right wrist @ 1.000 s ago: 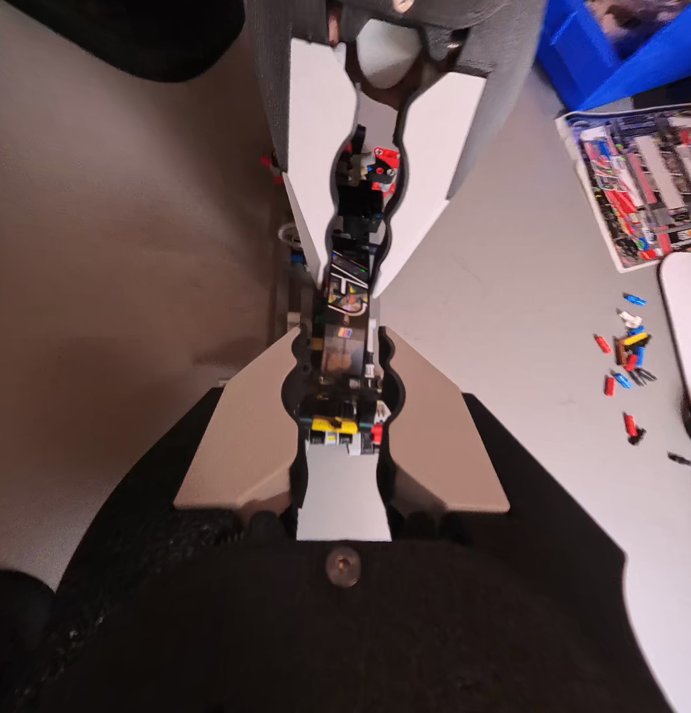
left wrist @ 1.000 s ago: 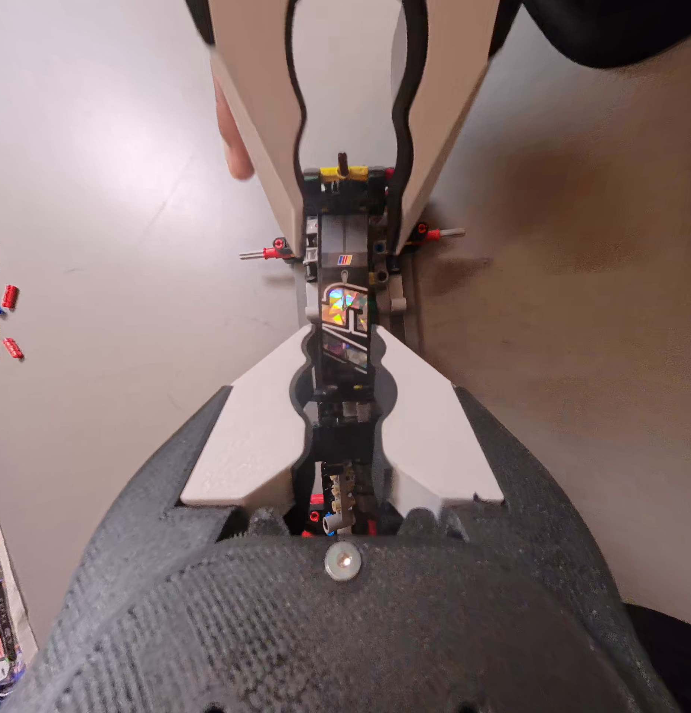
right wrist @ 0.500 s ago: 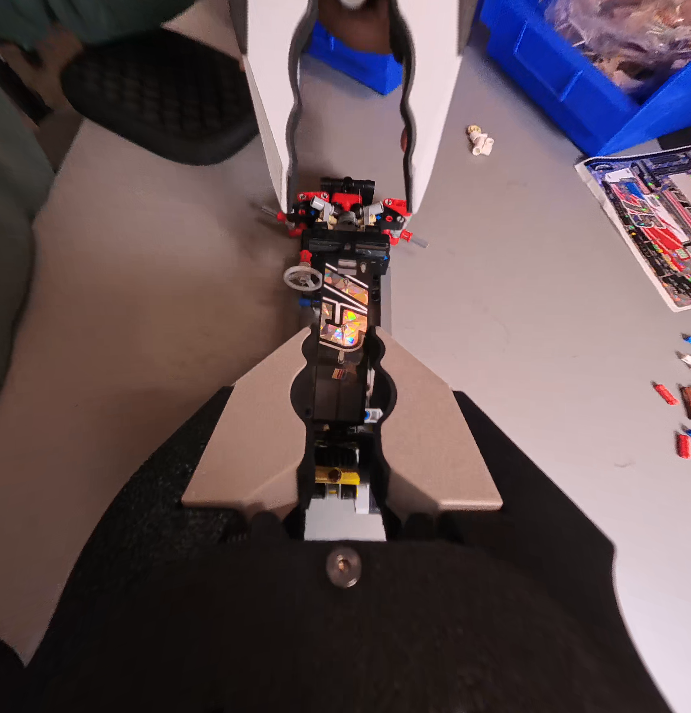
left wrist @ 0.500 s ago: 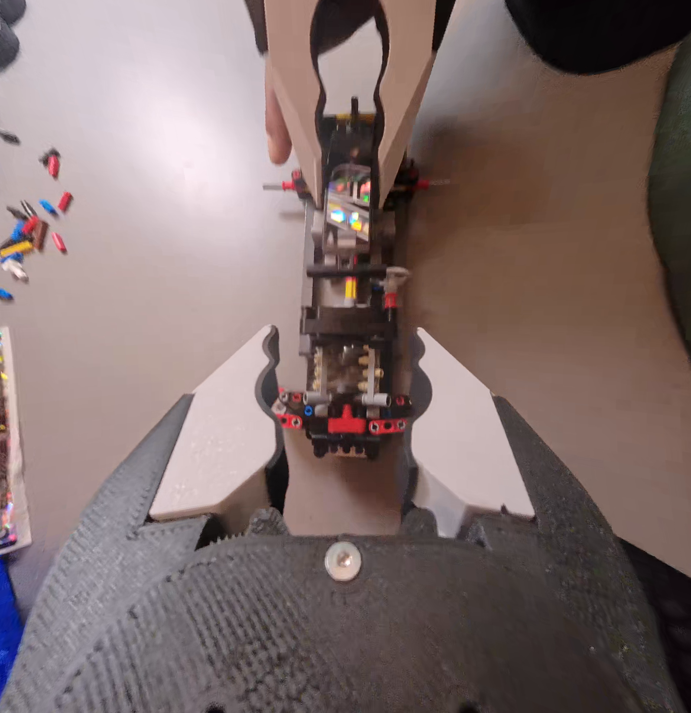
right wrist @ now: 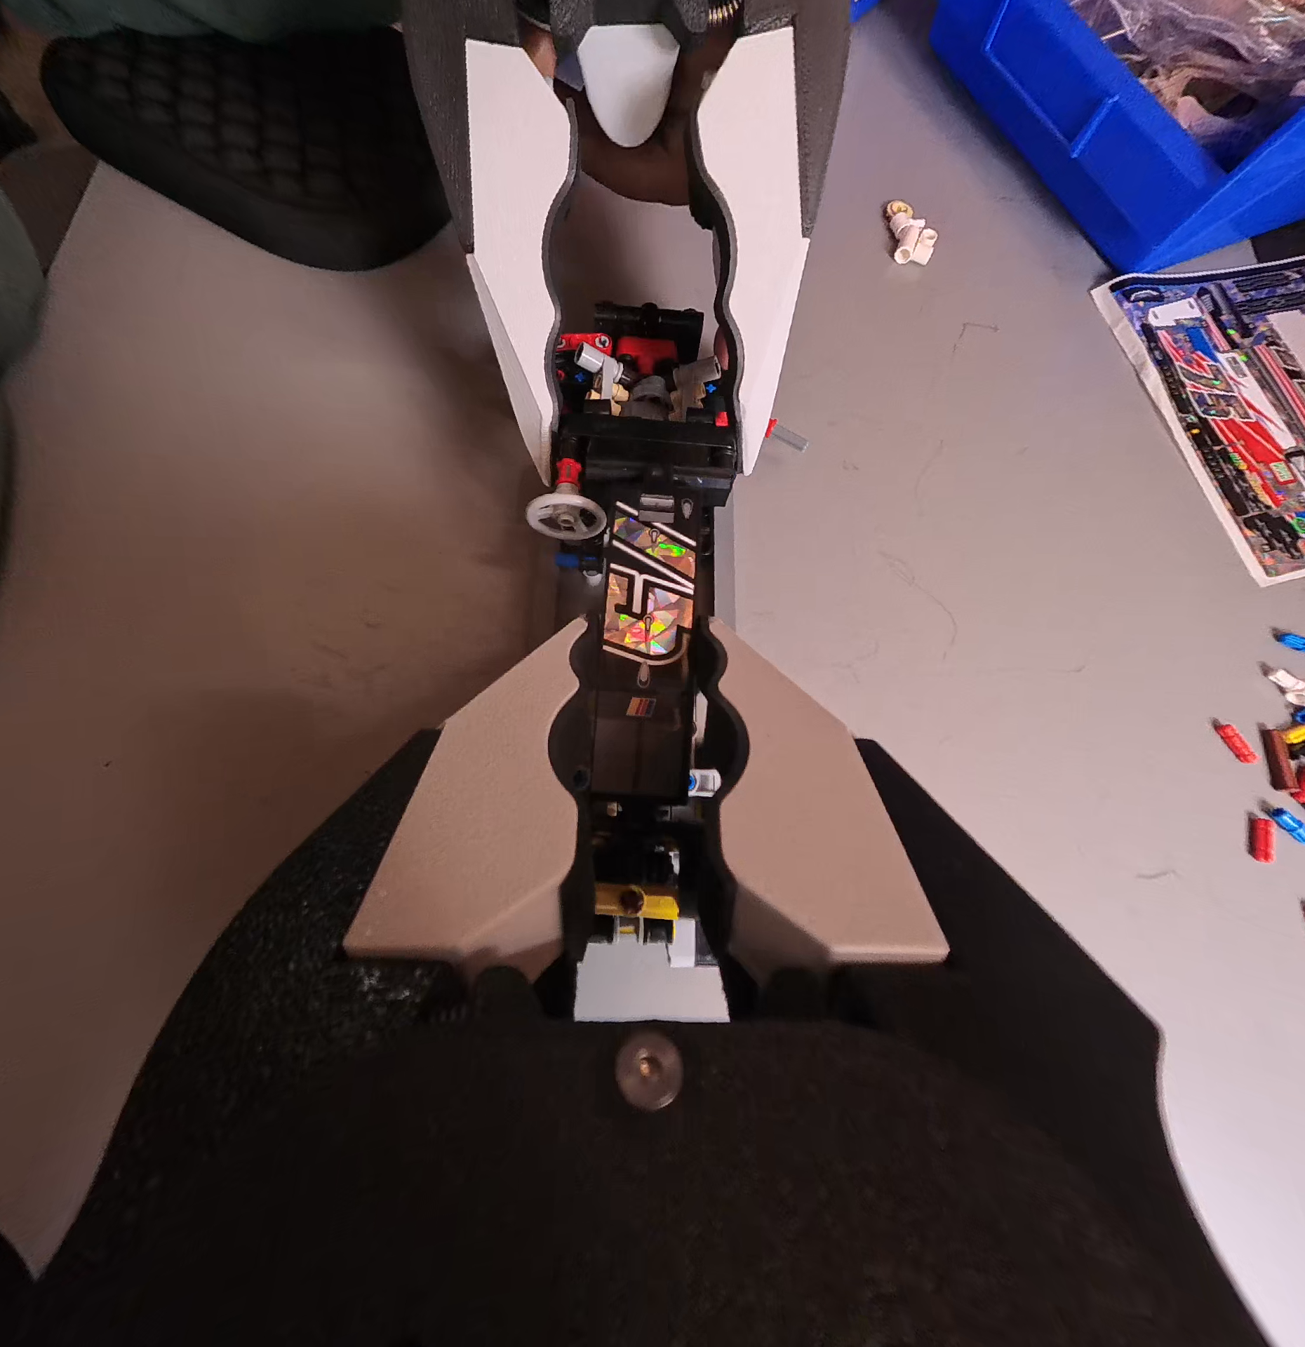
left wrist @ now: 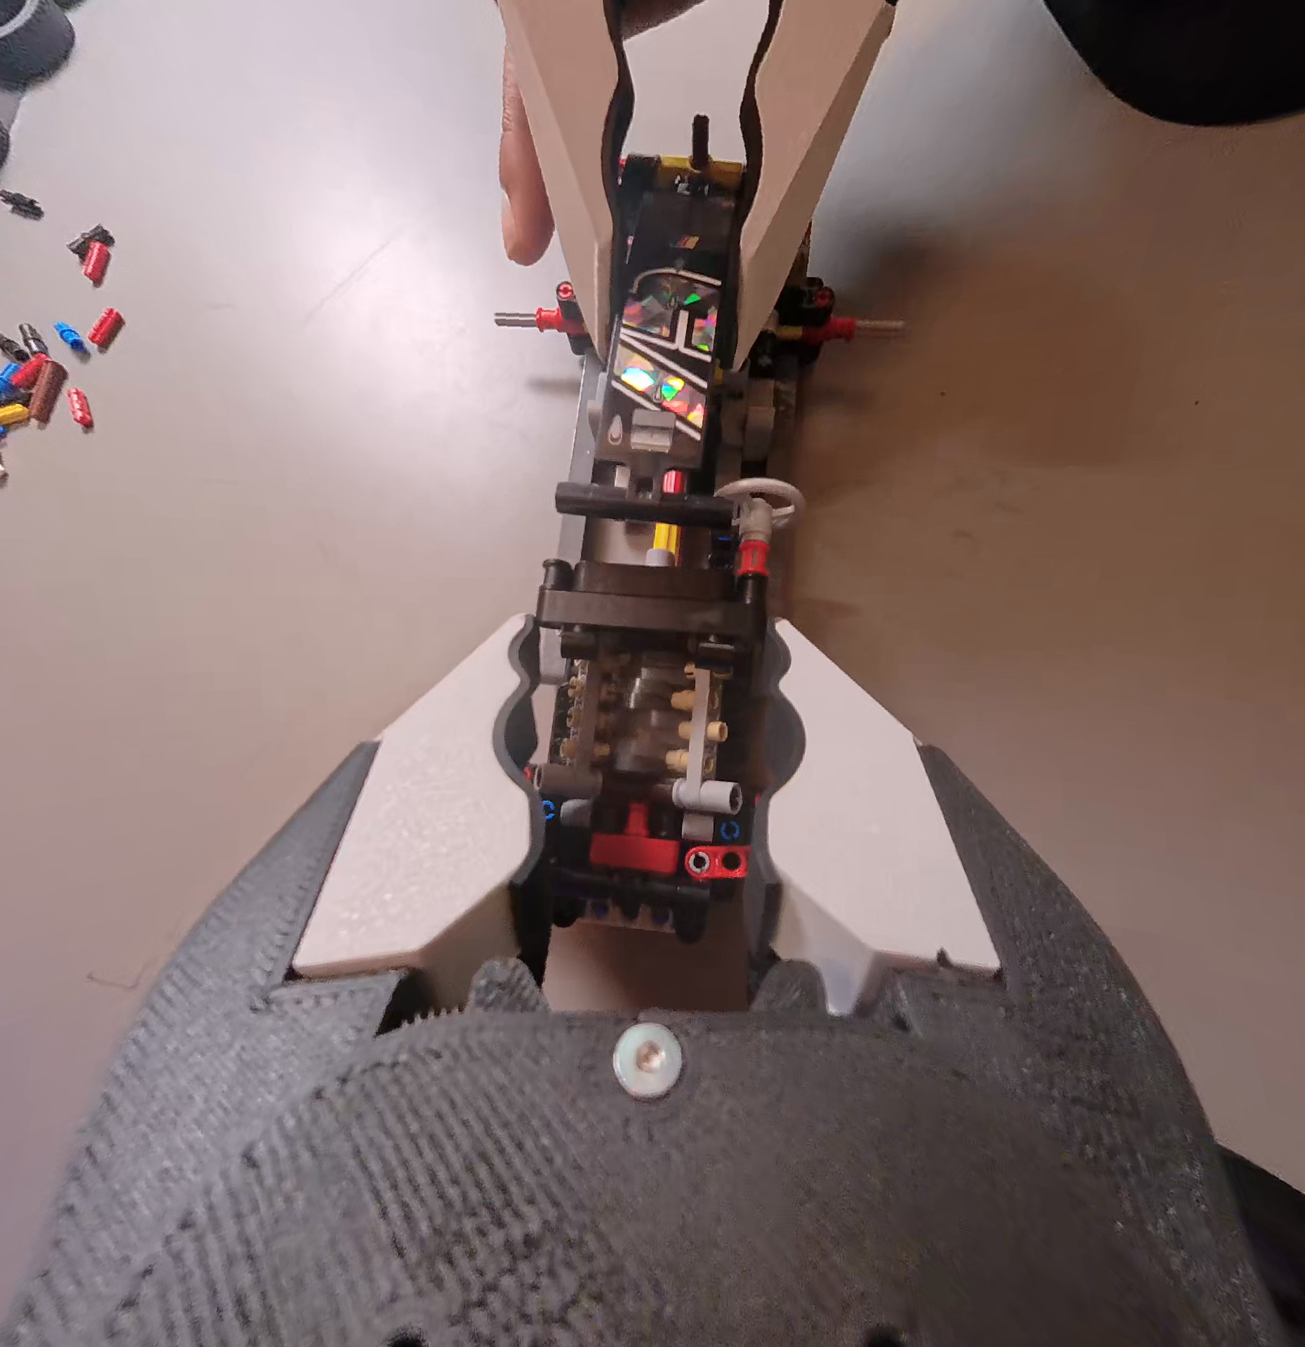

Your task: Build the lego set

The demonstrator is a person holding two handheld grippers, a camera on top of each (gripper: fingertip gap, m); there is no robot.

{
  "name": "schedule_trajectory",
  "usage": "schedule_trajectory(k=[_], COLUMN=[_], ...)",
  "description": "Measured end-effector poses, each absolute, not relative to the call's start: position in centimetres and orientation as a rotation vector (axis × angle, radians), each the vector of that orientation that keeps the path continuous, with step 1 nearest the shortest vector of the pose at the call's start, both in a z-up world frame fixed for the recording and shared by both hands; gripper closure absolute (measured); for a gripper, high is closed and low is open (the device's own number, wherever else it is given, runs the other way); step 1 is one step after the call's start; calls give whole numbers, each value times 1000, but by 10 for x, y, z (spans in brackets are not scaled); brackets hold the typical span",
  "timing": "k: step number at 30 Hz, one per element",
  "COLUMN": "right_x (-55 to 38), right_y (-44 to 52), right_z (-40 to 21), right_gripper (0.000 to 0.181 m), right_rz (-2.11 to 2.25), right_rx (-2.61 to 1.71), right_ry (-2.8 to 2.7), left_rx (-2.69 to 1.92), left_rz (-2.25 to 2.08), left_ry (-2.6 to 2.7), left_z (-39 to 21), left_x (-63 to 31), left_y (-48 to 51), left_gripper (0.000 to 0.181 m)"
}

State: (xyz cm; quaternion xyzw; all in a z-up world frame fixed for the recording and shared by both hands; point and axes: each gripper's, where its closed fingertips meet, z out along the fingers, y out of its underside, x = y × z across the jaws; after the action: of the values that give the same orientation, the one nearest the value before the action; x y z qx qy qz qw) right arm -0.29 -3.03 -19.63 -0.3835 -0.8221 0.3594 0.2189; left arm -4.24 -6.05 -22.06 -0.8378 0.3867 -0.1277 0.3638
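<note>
Left wrist view: both hand-held grippers, left [left wrist: 646, 758] and right [right wrist: 646, 736], clasp the half-built car [left wrist: 653, 554]; loose pins [left wrist: 44, 379] remain on the desk [left wrist: 270, 583].

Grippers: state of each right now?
Left gripper: shut on the lego car, engine end.
Right gripper: shut on the lego car, nose end.

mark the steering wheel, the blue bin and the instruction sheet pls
steering wheel [right wrist: 566, 517]: right wrist view, on the hub.
blue bin [right wrist: 1116, 146]: right wrist view, on the near side wall.
instruction sheet [right wrist: 1233, 415]: right wrist view, on the middle of the printed page.
</note>
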Motion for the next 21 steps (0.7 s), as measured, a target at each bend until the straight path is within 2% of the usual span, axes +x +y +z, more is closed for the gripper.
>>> schedule_trajectory(k=[13, 21], right_x=[-2, -2], right_y=[-27, -29], right_z=[-195, -189], right_gripper=[159, 159], right_rz=[1072, 1323], right_rx=[-1108, -1211], right_ry=[-2253, -2239], left_rx=[-2114, -2106], left_rz=[-331, -348], left_ry=[963, 948], left_z=[-220, -220], left_x=[-39, -40], left_y=[-57, -56], left_gripper=[122, 122])
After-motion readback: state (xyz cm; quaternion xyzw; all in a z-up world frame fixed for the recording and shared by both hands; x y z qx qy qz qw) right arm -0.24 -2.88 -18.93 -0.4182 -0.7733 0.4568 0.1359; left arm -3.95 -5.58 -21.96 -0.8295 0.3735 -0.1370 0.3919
